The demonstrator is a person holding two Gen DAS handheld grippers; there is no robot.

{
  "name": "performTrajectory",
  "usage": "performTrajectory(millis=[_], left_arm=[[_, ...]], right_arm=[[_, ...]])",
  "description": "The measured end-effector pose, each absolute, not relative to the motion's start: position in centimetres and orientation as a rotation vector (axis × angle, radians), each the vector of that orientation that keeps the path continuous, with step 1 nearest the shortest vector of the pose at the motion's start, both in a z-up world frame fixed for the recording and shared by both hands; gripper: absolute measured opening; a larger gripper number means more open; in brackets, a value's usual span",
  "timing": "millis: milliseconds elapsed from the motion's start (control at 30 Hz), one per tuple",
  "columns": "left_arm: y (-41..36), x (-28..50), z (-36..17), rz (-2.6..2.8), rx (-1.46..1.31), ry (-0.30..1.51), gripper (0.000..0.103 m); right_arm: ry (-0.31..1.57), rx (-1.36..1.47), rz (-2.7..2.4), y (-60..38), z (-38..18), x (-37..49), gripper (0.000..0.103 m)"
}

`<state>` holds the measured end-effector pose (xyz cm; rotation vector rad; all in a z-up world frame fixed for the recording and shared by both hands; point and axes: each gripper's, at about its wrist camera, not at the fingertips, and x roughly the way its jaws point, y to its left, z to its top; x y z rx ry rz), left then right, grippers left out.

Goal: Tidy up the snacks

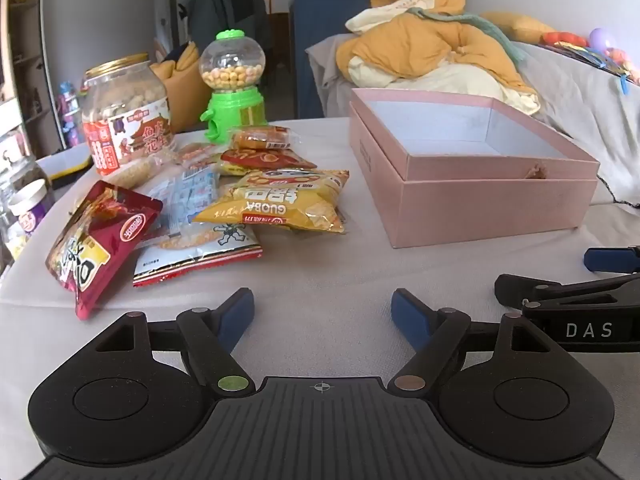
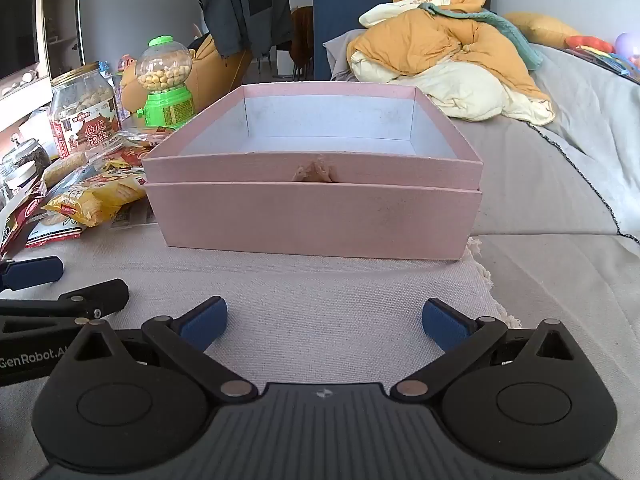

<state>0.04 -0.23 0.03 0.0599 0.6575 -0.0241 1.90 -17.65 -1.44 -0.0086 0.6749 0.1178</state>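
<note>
An open, empty pink box (image 1: 480, 196) stands on the cloth-covered table; in the right wrist view the box (image 2: 312, 216) is straight ahead. A pile of snack packets lies left of it: a yellow Guoba bag (image 1: 280, 200), a dark red bag (image 1: 100, 240), a red-and-white rice cracker packet (image 1: 200, 256), and several smaller packets behind. My left gripper (image 1: 323, 316) is open and empty, low over the cloth in front of the pile. My right gripper (image 2: 325, 322) is open and empty, in front of the box. Each gripper shows at the edge of the other's view.
A peanut jar (image 1: 126, 116) and a green gumball dispenser (image 1: 234, 84) stand behind the snacks. Glass jars (image 1: 24, 196) sit at the far left. A sofa with a heap of yellow bedding (image 1: 432, 48) lies behind the table. The tablecloth edge (image 2: 486, 280) is to the right.
</note>
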Motion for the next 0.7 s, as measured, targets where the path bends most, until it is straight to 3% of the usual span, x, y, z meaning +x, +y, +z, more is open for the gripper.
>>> performTrajectory(millis=[700], left_arm=[[-0.09,0.04,0.05,-0.03,0.042,0.657,0.083]], right_arm=[[0.673,-0.008,0.118,-17.67,-1.42,1.84,0.103]])
